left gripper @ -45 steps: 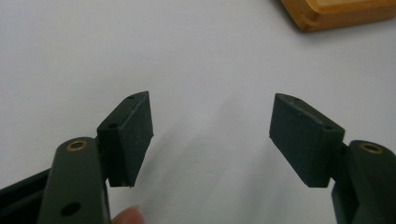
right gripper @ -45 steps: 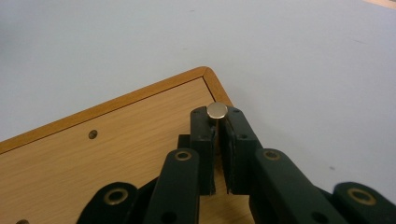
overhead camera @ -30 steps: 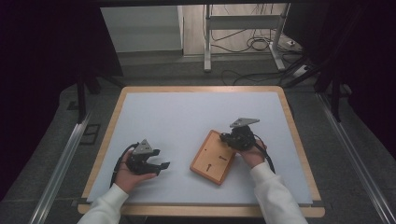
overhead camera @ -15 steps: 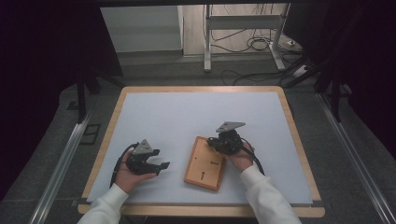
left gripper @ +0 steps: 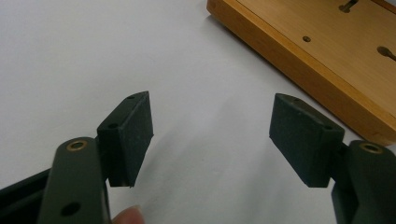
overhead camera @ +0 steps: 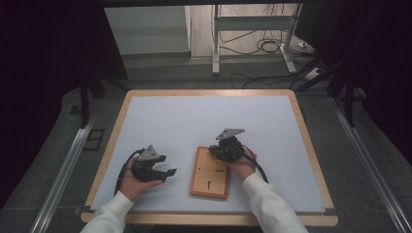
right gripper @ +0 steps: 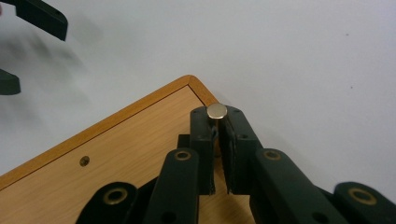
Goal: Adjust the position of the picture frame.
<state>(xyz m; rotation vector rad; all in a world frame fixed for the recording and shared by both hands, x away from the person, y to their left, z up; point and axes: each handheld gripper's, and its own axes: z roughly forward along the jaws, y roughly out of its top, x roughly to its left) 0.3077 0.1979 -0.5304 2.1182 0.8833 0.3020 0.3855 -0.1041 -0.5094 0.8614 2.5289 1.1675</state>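
A flat wooden board (overhead camera: 209, 175) with small holes and slots lies on the white table mat (overhead camera: 204, 116), front of centre. My right gripper (overhead camera: 216, 151) sits over the board's far right corner, and its jaws are shut on a small metal pin whose round flat head (right gripper: 216, 110) pokes out between the fingertips (right gripper: 201, 122). In the right gripper view the board's rounded corner (right gripper: 189, 84) lies just beyond the right gripper (right gripper: 217, 117). My left gripper (overhead camera: 166, 168) rests on the mat to the left of the board. Its jaws are open with nothing between them, and the left gripper (left gripper: 210, 100) faces the board's edge (left gripper: 299, 77).
The mat has a wooden rim (overhead camera: 311, 145) all round. Beyond the table's far edge stand a metal frame (overhead camera: 252, 29) and loose cables (overhead camera: 272, 46) on the floor. Metal rails (overhead camera: 63, 165) run along both sides. The far half of the mat is bare.
My right gripper has moved left and a little toward the person. The board has slid left with it and turned to lie straighter. The left gripper has kept still.
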